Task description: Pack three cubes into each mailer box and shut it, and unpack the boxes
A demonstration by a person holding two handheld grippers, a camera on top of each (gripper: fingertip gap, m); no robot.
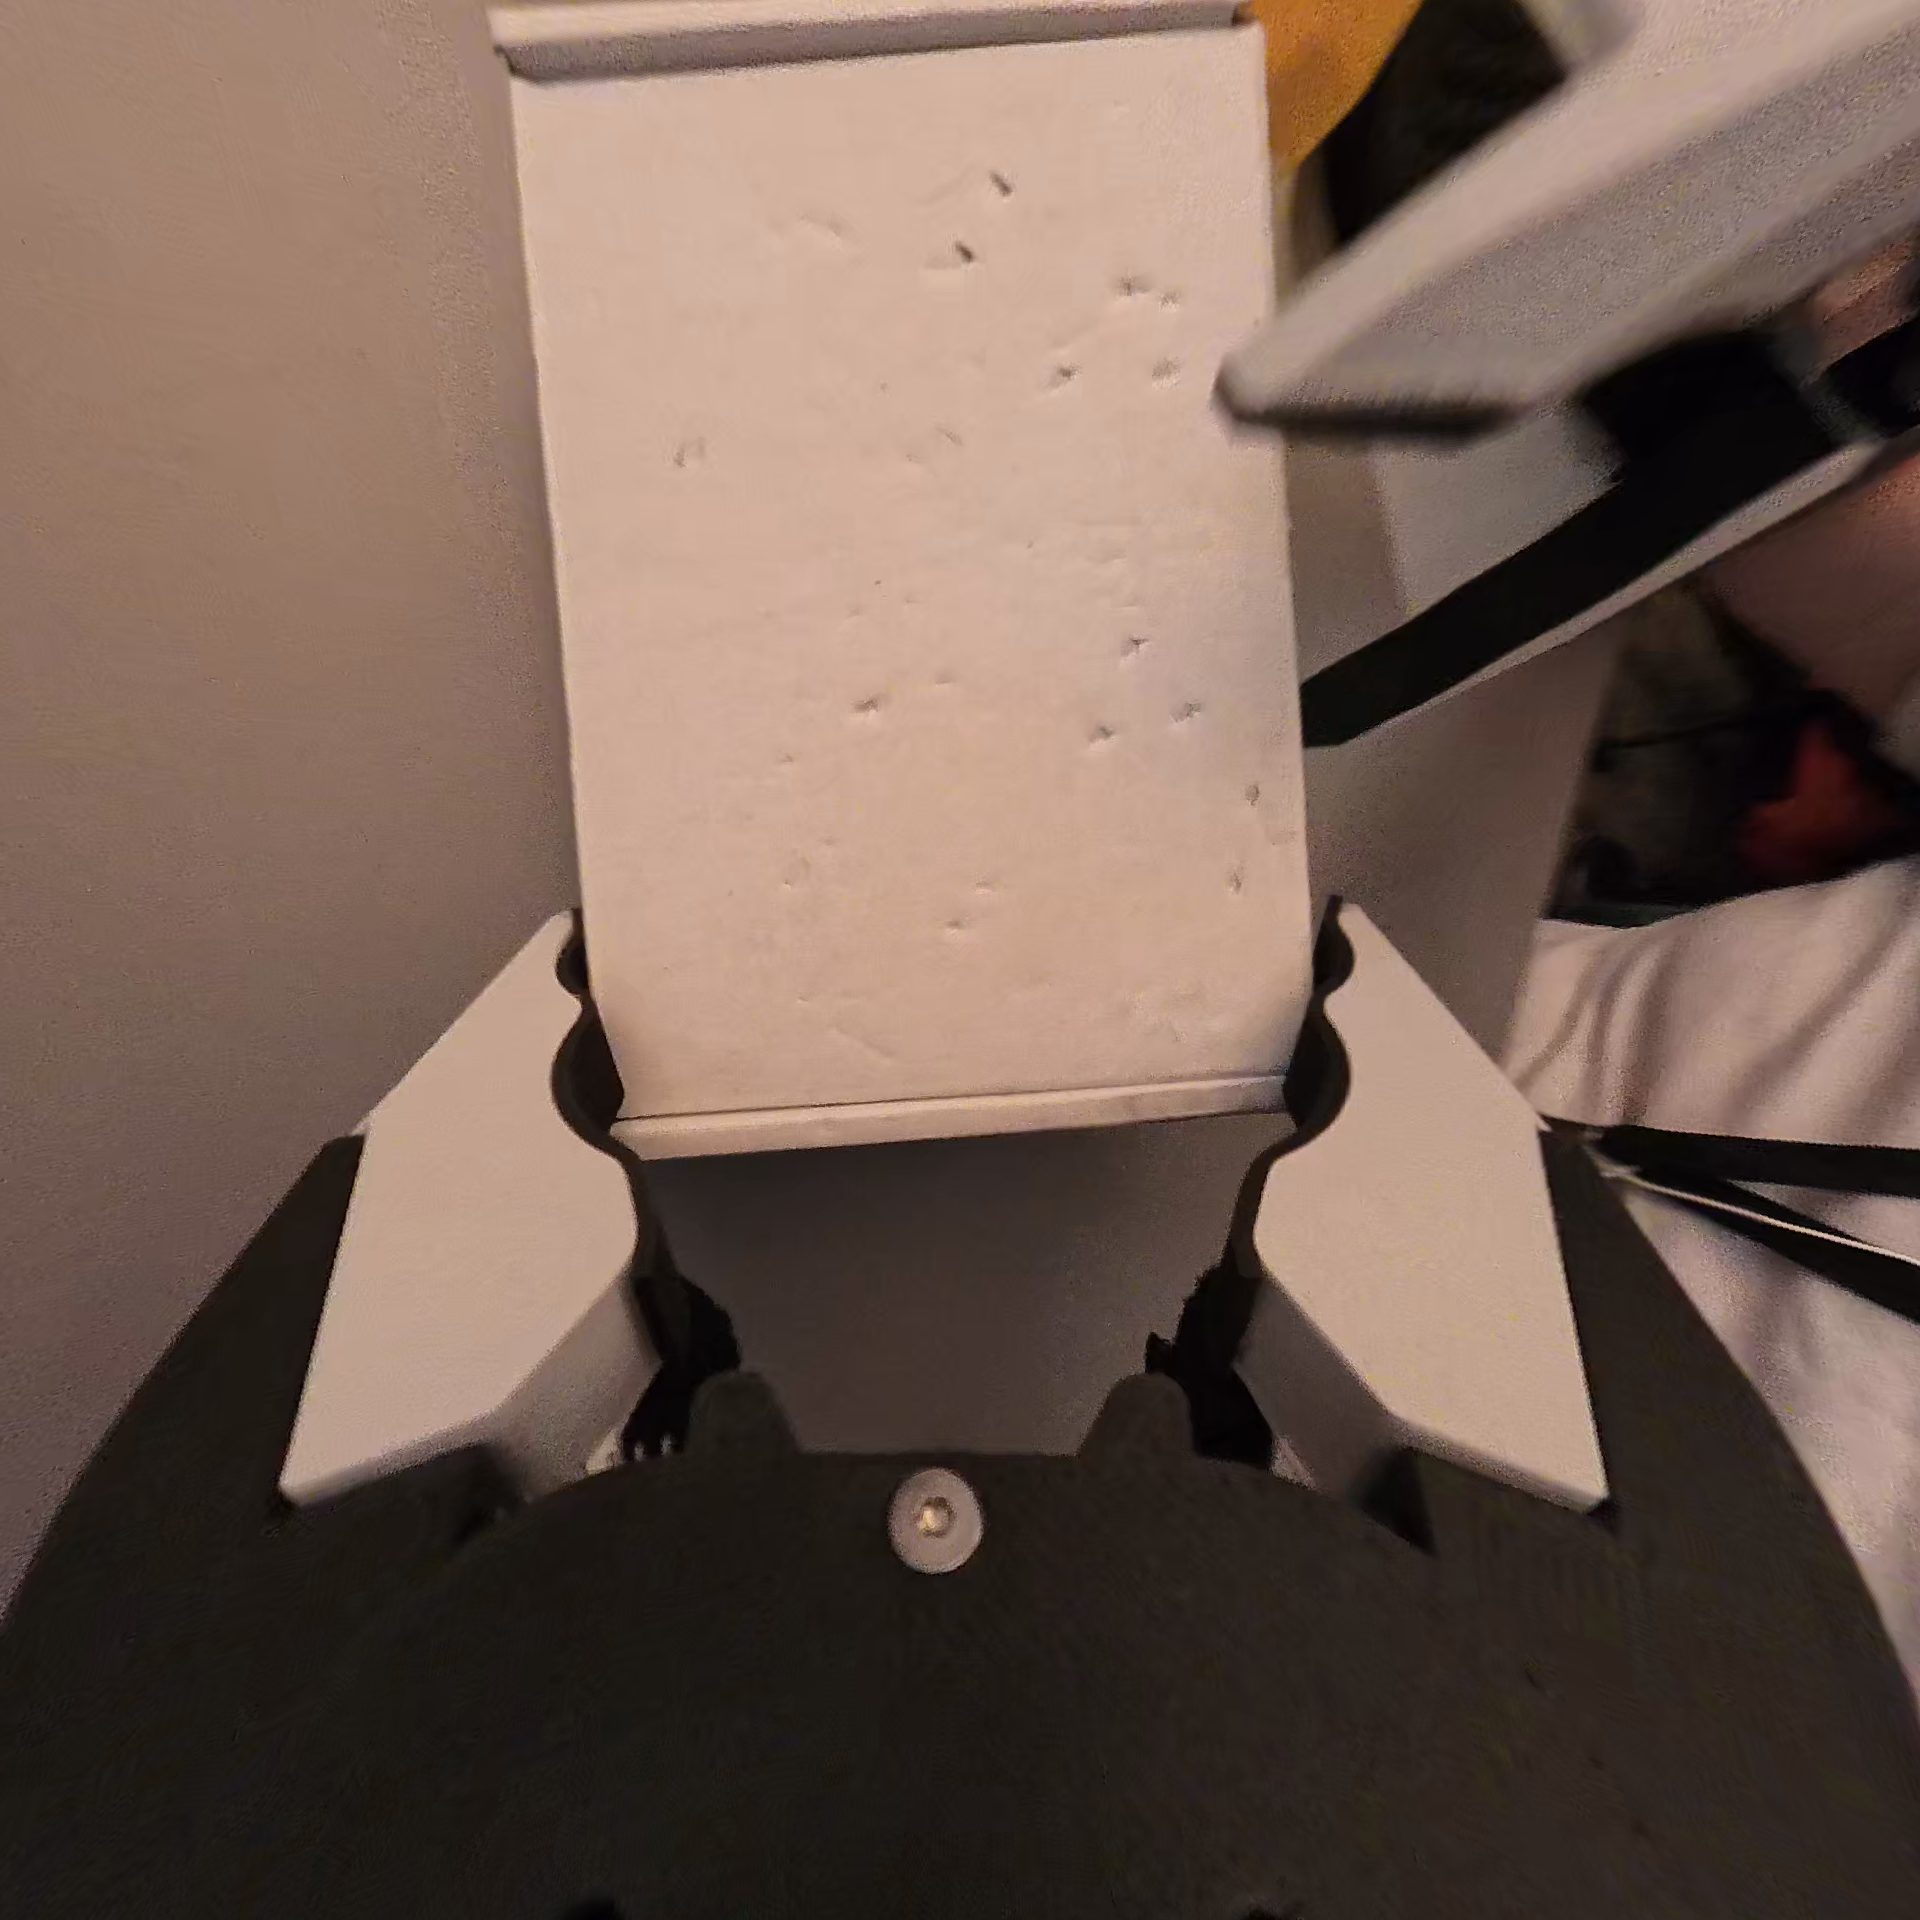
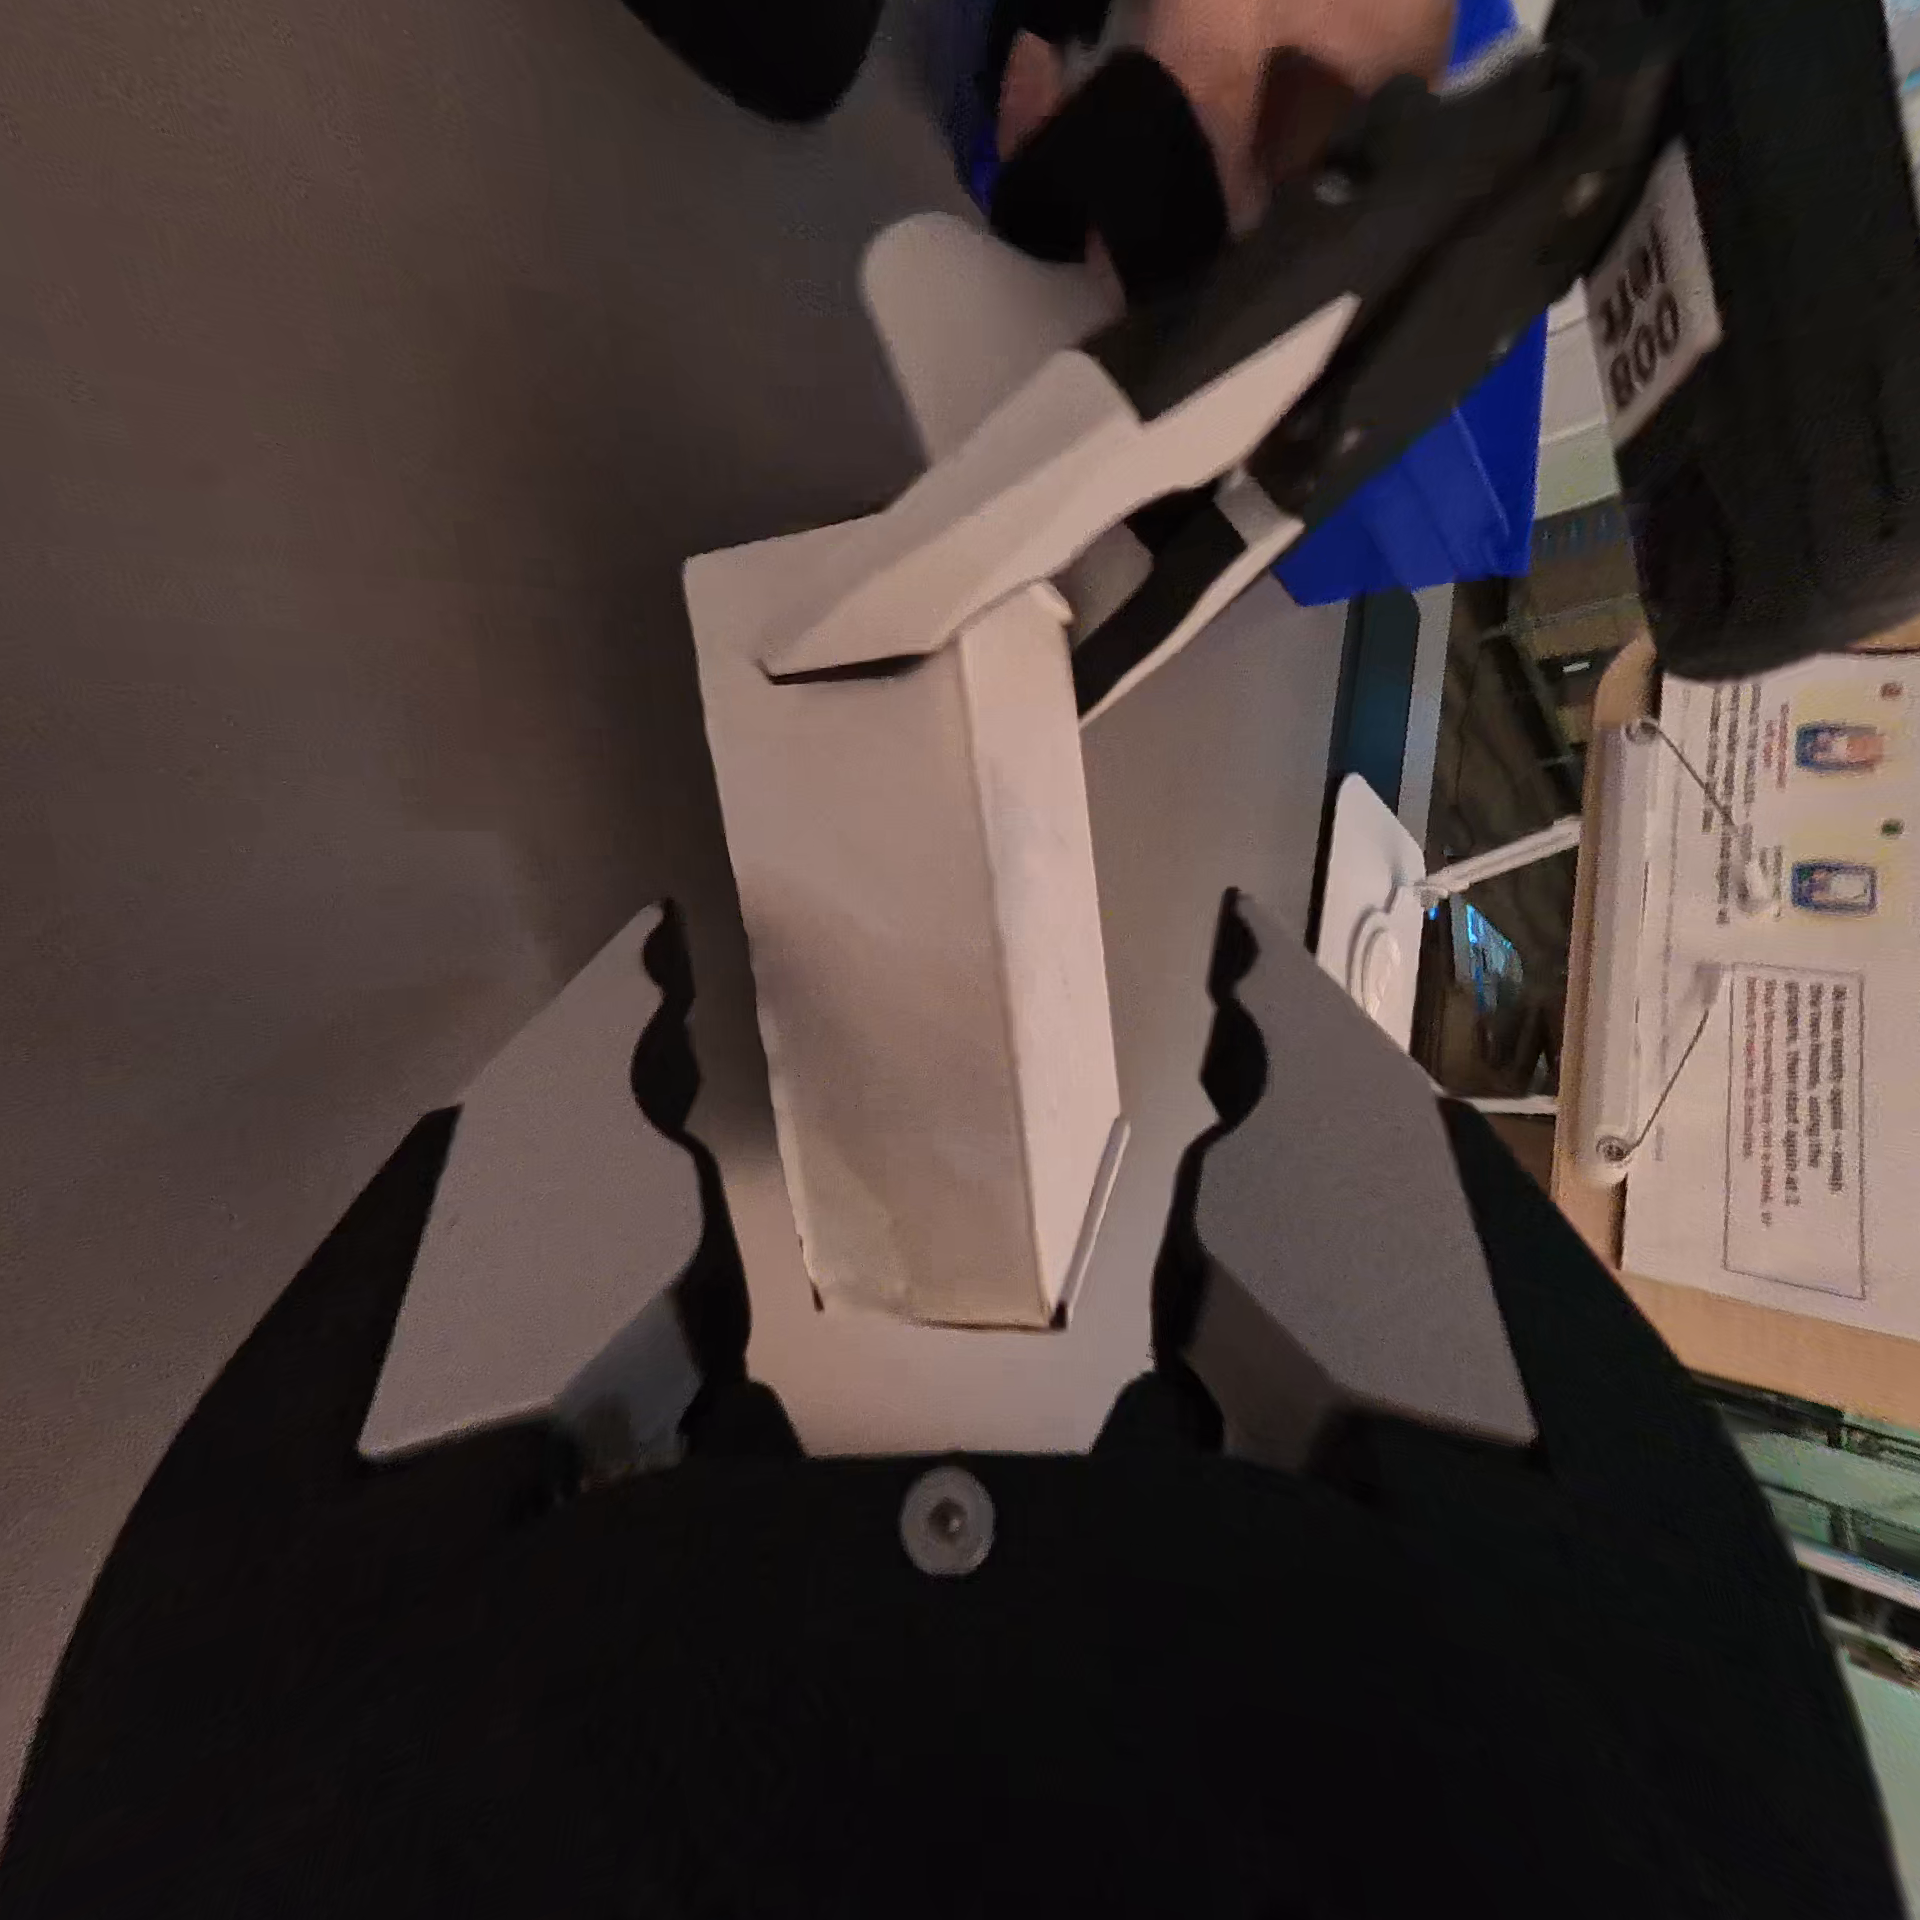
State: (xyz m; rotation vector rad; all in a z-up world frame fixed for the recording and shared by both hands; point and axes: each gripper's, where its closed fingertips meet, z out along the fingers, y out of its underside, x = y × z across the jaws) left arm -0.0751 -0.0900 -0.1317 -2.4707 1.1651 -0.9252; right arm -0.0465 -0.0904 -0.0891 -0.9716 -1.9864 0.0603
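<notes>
Mailer box [image 1: 914, 582]: white, shut, dented

you have one white mailer box [image 1: 914, 582] at 12 o'clock; two grippers, left gripper [image 1: 951, 1013] and right gripper [image 2: 951, 1039]; no cubes show.

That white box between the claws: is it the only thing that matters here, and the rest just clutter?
Part of the job:
white mailer box
left gripper, clamped on the box
right gripper, open around the box end

Just lying about:
blue bin
paper sheets on a board
</notes>
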